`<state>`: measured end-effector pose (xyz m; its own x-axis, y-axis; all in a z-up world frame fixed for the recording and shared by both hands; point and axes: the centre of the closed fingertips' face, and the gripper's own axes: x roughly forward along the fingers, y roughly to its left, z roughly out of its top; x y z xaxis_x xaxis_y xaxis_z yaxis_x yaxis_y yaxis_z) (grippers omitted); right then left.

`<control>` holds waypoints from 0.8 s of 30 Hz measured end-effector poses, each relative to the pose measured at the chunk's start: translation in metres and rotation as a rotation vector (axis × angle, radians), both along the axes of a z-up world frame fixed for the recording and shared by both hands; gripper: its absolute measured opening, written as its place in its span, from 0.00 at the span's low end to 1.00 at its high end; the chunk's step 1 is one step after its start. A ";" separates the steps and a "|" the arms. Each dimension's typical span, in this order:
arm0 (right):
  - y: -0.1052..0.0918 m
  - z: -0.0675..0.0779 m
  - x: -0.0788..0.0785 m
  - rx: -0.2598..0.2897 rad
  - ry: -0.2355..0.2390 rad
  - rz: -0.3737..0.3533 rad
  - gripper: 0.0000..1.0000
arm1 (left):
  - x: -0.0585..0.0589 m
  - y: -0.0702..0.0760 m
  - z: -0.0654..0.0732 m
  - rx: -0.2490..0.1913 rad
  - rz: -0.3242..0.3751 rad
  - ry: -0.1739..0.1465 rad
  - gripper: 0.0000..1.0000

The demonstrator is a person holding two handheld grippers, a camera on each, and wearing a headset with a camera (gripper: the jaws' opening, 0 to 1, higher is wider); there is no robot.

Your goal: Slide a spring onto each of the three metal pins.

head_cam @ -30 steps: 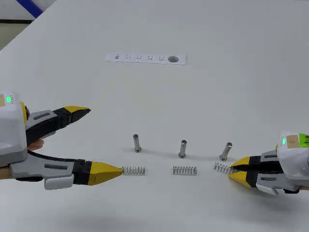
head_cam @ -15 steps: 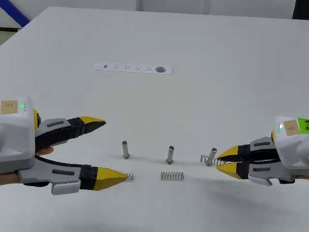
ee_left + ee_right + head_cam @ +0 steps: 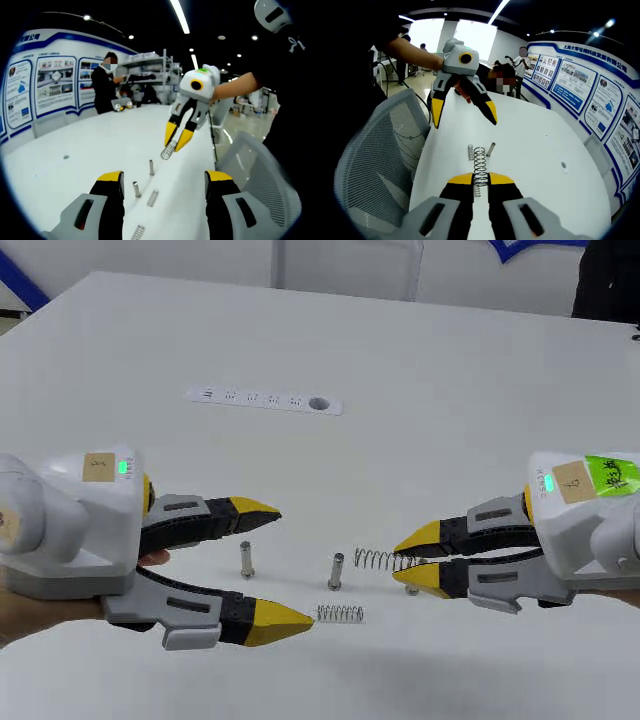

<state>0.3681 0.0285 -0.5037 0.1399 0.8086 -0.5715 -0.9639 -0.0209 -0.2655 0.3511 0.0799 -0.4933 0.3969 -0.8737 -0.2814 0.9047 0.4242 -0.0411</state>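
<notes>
Loose spring point(image 3: 340, 614) lies toward the near edge of the bench point(image 3: 480, 680), beside the wide-open left gripper point(image 3: 294, 565). Just beyond, the right gripper point(image 3: 398, 560) has raised its clamped spring point(image 3: 378, 559) off the bench (horizontal), near the middle pin point(image 3: 336, 570); threading comes next.

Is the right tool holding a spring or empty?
Holding: the right tool is shut on one end of a spring, the coil sticking out past its yellow tips.

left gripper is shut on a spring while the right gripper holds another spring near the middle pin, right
No. The left gripper is open, its jaws wide apart with nothing between them; the left gripper view shows it. The right gripper does hold a spring near the middle pin.
</notes>
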 end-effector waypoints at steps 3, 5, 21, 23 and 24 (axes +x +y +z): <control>0.007 0.006 -0.005 0.001 -0.008 0.021 0.10 | -0.002 -0.005 0.002 0.003 -0.015 -0.011 0.64; 0.012 0.008 -0.008 0.005 -0.008 0.033 0.10 | -0.003 -0.008 0.002 0.010 -0.023 -0.021 0.62; 0.030 0.009 -0.036 0.006 0.008 0.099 0.10 | -0.018 -0.018 0.007 -0.029 -0.085 0.004 0.37; 0.030 0.009 -0.037 0.005 0.011 0.102 0.11 | -0.021 -0.018 0.008 -0.043 -0.087 0.011 0.33; 0.030 0.009 -0.038 0.006 0.012 0.104 0.11 | -0.022 -0.019 0.008 -0.052 -0.087 0.012 0.32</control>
